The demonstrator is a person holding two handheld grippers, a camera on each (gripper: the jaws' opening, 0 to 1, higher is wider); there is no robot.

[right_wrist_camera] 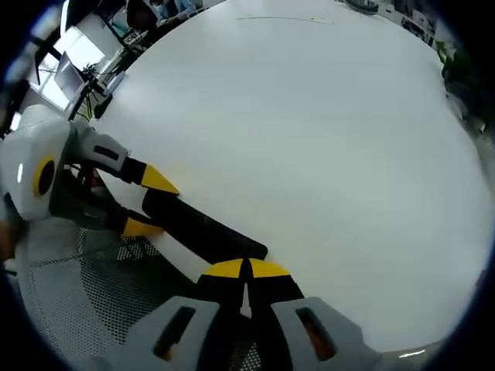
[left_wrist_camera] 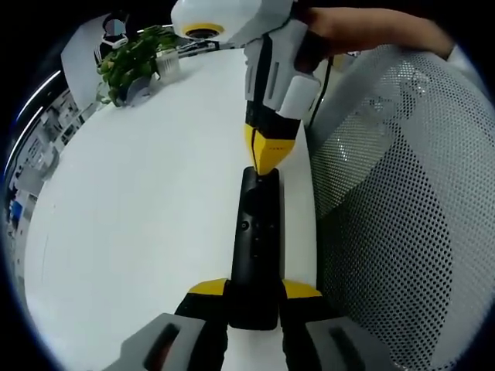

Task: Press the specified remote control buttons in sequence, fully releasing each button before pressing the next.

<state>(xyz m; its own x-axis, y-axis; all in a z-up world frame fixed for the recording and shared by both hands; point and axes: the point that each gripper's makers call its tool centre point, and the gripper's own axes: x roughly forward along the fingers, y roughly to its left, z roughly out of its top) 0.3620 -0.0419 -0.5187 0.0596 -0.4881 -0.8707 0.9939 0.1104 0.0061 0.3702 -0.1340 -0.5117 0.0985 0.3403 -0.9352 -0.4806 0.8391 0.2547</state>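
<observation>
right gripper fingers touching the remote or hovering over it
Touching. In the left gripper view the right gripper has its closed yellow fingers pressed onto the far end of the black remote, no gap showing. The left gripper clamps its near end.

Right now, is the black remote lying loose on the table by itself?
No, the left gripper clamps the remote control at its near end.

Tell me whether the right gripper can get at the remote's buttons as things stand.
Probably yes. The right gripper, jaws shut, already sits at the far end of the remote, which the left gripper clamps; nothing lies between its tips and the buttons.
</observation>
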